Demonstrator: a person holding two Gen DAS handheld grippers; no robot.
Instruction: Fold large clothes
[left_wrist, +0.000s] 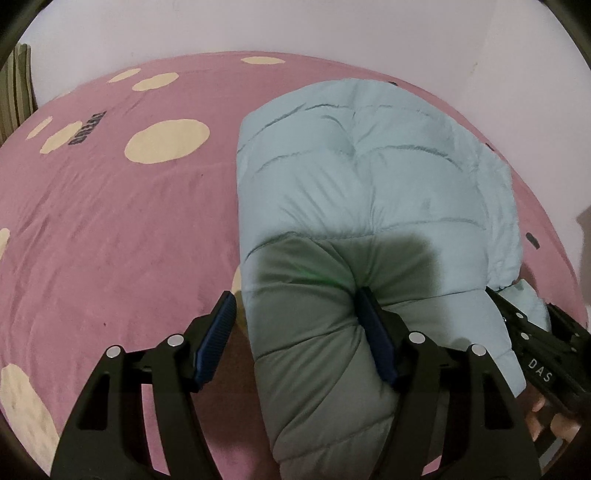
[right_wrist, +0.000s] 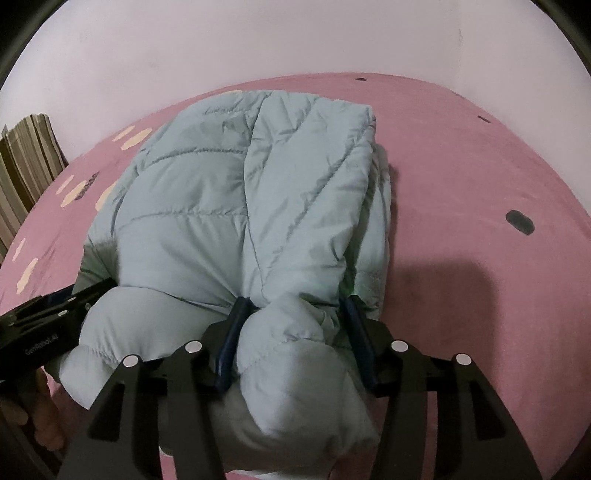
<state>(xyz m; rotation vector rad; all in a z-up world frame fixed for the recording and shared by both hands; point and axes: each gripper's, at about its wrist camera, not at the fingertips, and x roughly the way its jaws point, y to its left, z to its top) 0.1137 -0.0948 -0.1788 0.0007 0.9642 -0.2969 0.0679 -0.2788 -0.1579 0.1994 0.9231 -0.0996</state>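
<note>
Bed (left_wrist: 110, 221) under pink sheet with cream oval spots, stretching ahead of and to both sides of the jaws. Small dark marks (right_wrist: 520, 222) on the sheet right of the jaws. Plain pale wall (right_wrist: 295, 44) beyond the bed. Striped fabric (right_wrist: 26, 158) at far left, against the wall. Indoor light, soft shadows.

Pink bed sheet (left_wrist: 110, 229) with cream spots; light-blue puffer jacket (left_wrist: 369, 177) lies folded on it.
</note>
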